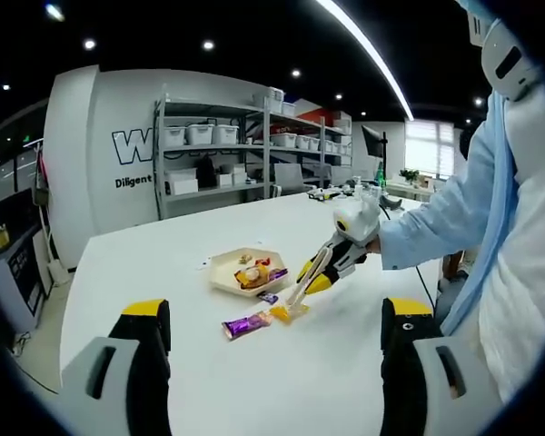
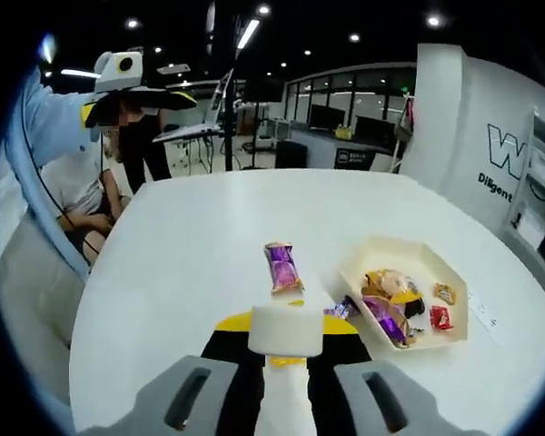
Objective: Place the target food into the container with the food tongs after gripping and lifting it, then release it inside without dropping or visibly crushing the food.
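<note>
On the white counter (image 1: 345, 363) sat a cream tray (image 1: 220, 276) already holding several wrapped snacks. Just beside it lay a purple-wrapped snack bar (image 1: 246, 324), still on the bare counter and outside the tray. In the left gripper view, the right tool (image 1: 311, 275) reached in from the right, carrying the food tongs (image 1: 295, 300), whose tips came down near a small yellow piece by the bar; whether they touched either could not be told. In the right gripper view the right tool (image 2: 284, 363) was pressed onto the pale handle of the tongs (image 2: 284, 329), with the bar (image 2: 282, 267) lying just ahead and the tray (image 2: 409, 250) off to one side. The left tool (image 1: 272, 363) stood spread and empty, well apart from the food.

The slick wrapper looked likely to slip from the tongs if pinched off-centre, dropping the bar short of the tray. Squeezing harder to prevent that could dent it.
</note>
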Demonstrator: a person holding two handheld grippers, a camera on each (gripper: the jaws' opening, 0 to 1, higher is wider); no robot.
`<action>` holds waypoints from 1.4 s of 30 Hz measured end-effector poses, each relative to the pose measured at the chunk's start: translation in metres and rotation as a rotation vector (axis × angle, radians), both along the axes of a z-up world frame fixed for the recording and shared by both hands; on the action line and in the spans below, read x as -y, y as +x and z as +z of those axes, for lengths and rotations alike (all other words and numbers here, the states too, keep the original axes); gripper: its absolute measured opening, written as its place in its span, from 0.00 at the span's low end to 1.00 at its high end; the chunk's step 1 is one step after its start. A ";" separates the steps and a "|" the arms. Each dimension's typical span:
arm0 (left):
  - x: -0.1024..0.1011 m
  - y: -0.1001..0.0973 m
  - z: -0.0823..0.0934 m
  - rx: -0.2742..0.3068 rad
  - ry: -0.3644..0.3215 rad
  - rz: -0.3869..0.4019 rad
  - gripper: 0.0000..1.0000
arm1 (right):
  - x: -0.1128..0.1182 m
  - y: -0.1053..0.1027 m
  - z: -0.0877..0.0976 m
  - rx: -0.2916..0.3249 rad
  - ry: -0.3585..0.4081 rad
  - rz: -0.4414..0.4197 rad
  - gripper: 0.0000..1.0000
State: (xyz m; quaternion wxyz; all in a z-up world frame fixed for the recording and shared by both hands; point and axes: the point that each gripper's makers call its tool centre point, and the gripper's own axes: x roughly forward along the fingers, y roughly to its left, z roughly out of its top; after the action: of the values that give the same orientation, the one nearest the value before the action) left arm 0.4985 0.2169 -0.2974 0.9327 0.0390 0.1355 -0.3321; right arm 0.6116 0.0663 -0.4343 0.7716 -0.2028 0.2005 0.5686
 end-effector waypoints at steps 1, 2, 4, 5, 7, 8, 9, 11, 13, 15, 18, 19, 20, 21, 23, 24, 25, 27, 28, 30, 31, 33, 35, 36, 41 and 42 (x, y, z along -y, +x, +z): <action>0.000 0.000 0.000 0.001 0.003 0.000 0.94 | 0.000 0.001 0.001 0.013 0.001 0.001 0.09; 0.000 0.000 0.000 0.001 0.002 0.000 0.94 | 0.000 0.002 0.003 0.019 0.003 0.000 0.09; 0.000 0.000 -0.001 0.000 0.000 0.001 0.94 | 0.000 0.005 0.006 0.026 0.009 -0.006 0.09; 0.000 -0.001 -0.001 -0.001 0.001 0.000 0.94 | 0.000 0.006 0.007 0.028 0.008 -0.007 0.09; 0.000 -0.001 -0.001 -0.002 0.002 -0.001 0.94 | 0.003 0.008 0.005 0.043 -0.019 0.001 0.09; 0.000 0.000 -0.001 -0.001 0.001 -0.001 0.94 | 0.005 0.008 0.005 0.031 -0.015 0.004 0.10; 0.000 0.000 -0.001 0.000 0.000 0.000 0.94 | 0.007 0.007 0.006 0.010 -0.008 0.007 0.10; 0.000 0.000 0.000 0.001 -0.001 0.000 0.94 | 0.010 0.006 0.006 0.006 -0.011 0.025 0.11; 0.000 0.000 -0.001 0.000 0.000 -0.002 0.94 | 0.012 0.004 0.006 0.014 -0.018 0.036 0.12; 0.001 0.001 -0.002 -0.004 -0.001 -0.005 0.94 | 0.012 -0.001 0.005 -0.020 -0.015 0.055 0.13; 0.003 0.002 -0.002 -0.004 0.000 -0.010 0.94 | 0.011 -0.003 0.004 -0.012 -0.022 0.074 0.13; 0.003 0.002 -0.002 -0.004 -0.001 -0.011 0.94 | 0.010 -0.004 0.004 -0.014 -0.021 0.082 0.14; 0.003 0.002 -0.002 -0.004 -0.001 -0.012 0.94 | 0.010 -0.005 0.005 -0.013 -0.020 0.089 0.14; 0.003 0.003 -0.001 -0.003 -0.001 -0.011 0.94 | 0.008 -0.008 0.006 -0.014 -0.019 0.103 0.14; 0.003 0.003 -0.001 -0.002 -0.001 -0.010 0.94 | 0.003 -0.010 0.009 -0.008 -0.015 0.115 0.14; 0.003 0.003 -0.001 -0.003 -0.001 -0.009 0.94 | 0.001 -0.011 0.010 -0.015 -0.012 0.119 0.14; 0.003 0.003 -0.001 -0.003 -0.002 -0.008 0.94 | -0.001 -0.011 0.010 -0.024 -0.008 0.122 0.14; 0.002 0.002 -0.002 -0.006 0.002 -0.008 0.93 | -0.003 -0.012 0.007 -0.034 -0.013 0.124 0.14; 0.002 0.002 -0.002 -0.006 0.001 -0.006 0.94 | -0.004 -0.013 0.006 -0.040 -0.014 0.124 0.15; 0.002 0.003 -0.001 -0.005 -0.001 -0.004 0.93 | -0.004 -0.013 0.002 -0.049 -0.024 0.122 0.15; 0.002 0.003 -0.001 -0.005 -0.001 -0.003 0.94 | -0.004 -0.013 0.001 -0.052 -0.024 0.123 0.15; 0.002 0.003 -0.001 -0.005 -0.002 -0.003 0.93 | -0.004 -0.012 -0.003 -0.046 -0.043 0.121 0.16; 0.001 0.003 -0.001 -0.006 -0.002 -0.003 0.93 | -0.005 -0.012 -0.005 -0.050 -0.047 0.117 0.16; 0.001 0.003 -0.002 -0.006 -0.001 -0.003 0.93 | -0.004 -0.011 -0.006 -0.050 -0.057 0.113 0.16; 0.002 0.003 -0.002 -0.007 -0.003 -0.007 0.93 | -0.006 -0.010 -0.009 -0.051 -0.064 0.111 0.16; 0.002 0.004 -0.002 -0.006 -0.002 -0.007 0.93 | -0.007 -0.010 -0.010 -0.051 -0.068 0.111 0.16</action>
State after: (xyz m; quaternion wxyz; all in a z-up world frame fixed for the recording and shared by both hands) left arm 0.5020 0.2151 -0.2993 0.9311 0.0374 0.1376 -0.3356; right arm 0.6015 0.0728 -0.4442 0.7262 -0.2251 0.2276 0.6084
